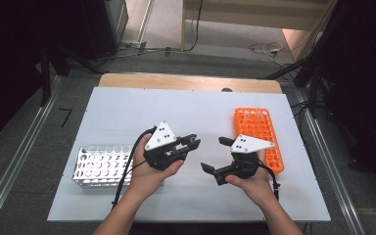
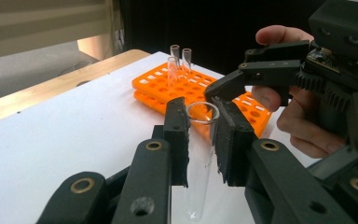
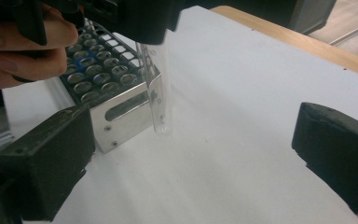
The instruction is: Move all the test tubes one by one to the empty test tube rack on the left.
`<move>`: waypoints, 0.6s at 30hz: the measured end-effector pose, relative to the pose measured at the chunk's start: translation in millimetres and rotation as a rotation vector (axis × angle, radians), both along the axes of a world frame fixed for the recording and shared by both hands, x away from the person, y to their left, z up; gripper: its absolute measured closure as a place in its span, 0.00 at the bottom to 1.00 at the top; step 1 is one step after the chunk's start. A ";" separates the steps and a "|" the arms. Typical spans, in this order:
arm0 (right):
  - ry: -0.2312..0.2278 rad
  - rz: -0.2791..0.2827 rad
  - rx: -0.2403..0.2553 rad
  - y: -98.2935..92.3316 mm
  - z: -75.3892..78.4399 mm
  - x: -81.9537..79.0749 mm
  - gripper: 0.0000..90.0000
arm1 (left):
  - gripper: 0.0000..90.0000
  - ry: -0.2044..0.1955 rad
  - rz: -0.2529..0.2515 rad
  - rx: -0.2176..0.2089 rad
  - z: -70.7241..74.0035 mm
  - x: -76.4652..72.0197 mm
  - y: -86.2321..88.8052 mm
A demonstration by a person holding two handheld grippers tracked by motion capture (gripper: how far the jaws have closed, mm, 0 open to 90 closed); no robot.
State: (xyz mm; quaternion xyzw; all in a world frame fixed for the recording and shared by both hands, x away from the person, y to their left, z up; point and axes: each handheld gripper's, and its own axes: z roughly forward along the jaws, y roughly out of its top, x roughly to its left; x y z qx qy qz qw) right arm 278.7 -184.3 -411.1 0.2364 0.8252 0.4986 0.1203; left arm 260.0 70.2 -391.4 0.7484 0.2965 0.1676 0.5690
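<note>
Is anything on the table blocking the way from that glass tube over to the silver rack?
Nothing visible does. The left gripper holds the test tube upright, and only bare white table lies between it and the metal rack. The open right gripper sits on the opposite side.

I count two racks on my table: one orange rack (image 1: 259, 134), one metal rack (image 1: 100, 165). Three tubes (image 2: 179, 63) standing in orange, one test tube (image 2: 200, 154) in my claw.

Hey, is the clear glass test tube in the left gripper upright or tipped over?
Upright. The clear glass test tube stands vertical between the left gripper's shut jaws, open mouth up and rounded bottom hanging above the white table.
</note>
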 end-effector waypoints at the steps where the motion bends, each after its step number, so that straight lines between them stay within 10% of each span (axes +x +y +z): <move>1: 0.000 -0.001 0.006 -2.6 -0.5 0.5 0.00 | 0.85 0.001 0.005 -0.001 0.8 -0.5 2.7; 18: -0.006 -0.149 -0.005 -58.4 -12.1 14.6 0.00 | 0.85 -0.007 0.099 -0.036 12.0 -6.1 51.9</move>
